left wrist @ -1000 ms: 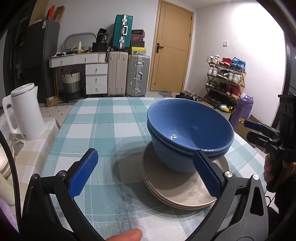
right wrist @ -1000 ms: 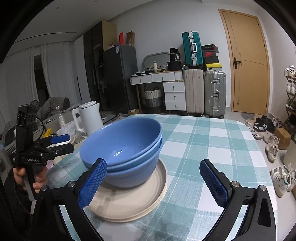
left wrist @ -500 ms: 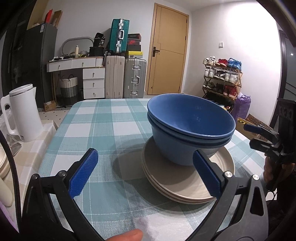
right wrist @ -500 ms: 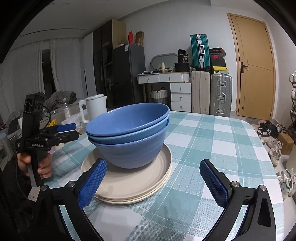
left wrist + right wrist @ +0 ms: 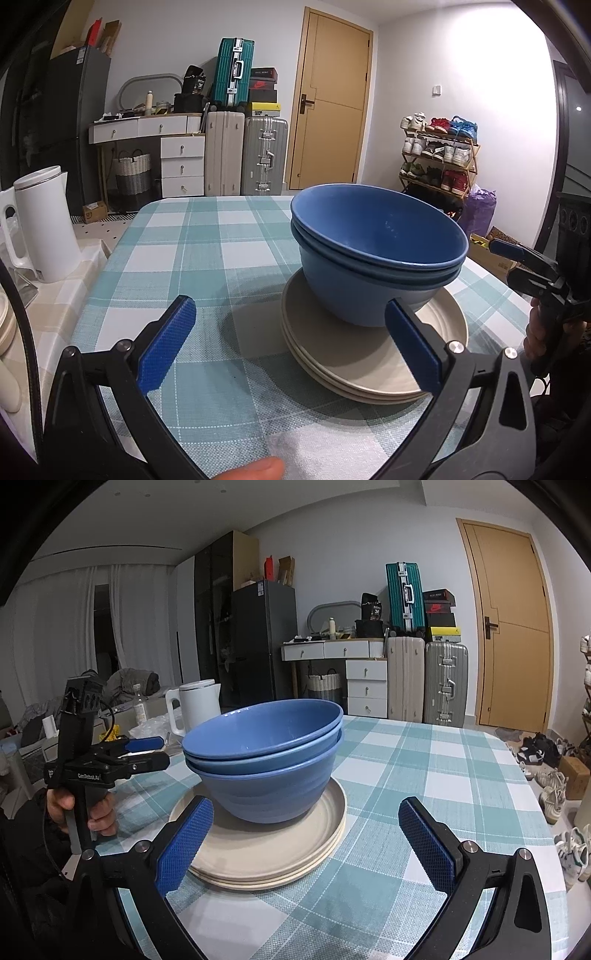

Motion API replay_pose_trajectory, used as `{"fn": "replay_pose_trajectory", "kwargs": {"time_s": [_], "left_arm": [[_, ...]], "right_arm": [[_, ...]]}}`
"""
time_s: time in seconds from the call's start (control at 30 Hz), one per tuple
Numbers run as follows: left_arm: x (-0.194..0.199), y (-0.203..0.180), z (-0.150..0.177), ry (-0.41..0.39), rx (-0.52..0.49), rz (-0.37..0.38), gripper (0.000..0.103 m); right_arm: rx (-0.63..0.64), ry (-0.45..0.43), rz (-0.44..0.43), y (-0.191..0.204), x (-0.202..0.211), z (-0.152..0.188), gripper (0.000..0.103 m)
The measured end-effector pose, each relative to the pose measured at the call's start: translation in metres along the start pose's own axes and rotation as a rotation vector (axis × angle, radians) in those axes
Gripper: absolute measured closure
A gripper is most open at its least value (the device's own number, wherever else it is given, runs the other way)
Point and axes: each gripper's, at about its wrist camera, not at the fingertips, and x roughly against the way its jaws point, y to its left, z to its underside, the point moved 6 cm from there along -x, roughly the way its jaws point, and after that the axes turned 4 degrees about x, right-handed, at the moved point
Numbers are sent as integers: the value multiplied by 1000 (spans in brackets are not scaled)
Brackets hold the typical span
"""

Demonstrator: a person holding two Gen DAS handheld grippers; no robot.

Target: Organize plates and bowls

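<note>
A stack of nested blue bowls [image 5: 376, 254] [image 5: 266, 760] sits on a stack of beige plates [image 5: 373, 365] [image 5: 273, 853] on the checked table. My left gripper [image 5: 288, 332] is open just in front of the plates; its right finger overlaps the plate rim in the image, and I cannot tell if it touches. My right gripper [image 5: 304, 823] is open on the opposite side, with its left finger over the plates' near rim. Each gripper shows side-on in the other's view: the left gripper [image 5: 162, 753] and the right gripper [image 5: 504, 260], both held in a hand beside the stack. Neither holds anything.
A white kettle [image 5: 44, 229] [image 5: 195, 709] stands on a side surface left of the table. The teal checked tablecloth [image 5: 207, 251] stretches bare behind the stack. Suitcases [image 5: 264, 155], a white dresser and a shoe rack [image 5: 439, 155] stand beyond the table.
Both cameras have dropped lower, so the bowls now appear more from the side. Both grippers stay open, and the bowls and plates have not moved.
</note>
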Motion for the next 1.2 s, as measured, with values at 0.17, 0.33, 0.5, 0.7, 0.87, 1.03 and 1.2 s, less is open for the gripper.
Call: {"fn": "replay_pose_trajectory", "kwargs": {"time_s": [0.17, 0.33, 0.5, 0.7, 0.87, 1.03, 1.2], "left_arm": [[-1, 1, 1, -4, 3, 4, 1], [-1, 0, 2, -4, -6, 5, 1], [-1, -1, 2, -6, -15, 4, 1], [-2, -2, 2, -6, -21, 10, 1], [-2, -2, 2, -7, -22, 9, 1], [-2, -2, 2, -6, -22, 10, 1], [-2, -2, 2, -7, -21, 10, 1]], "right_arm": [[7, -19, 2, 1, 4, -1, 1], [22, -24, 1, 5, 6, -1, 1], [27, -24, -1, 7, 6, -1, 1], [25, -26, -1, 8, 7, -1, 1], [24, -24, -2, 8, 6, -1, 1], [24, -24, -2, 8, 6, -1, 1], [23, -21, -1, 7, 6, -1, 1]]}}
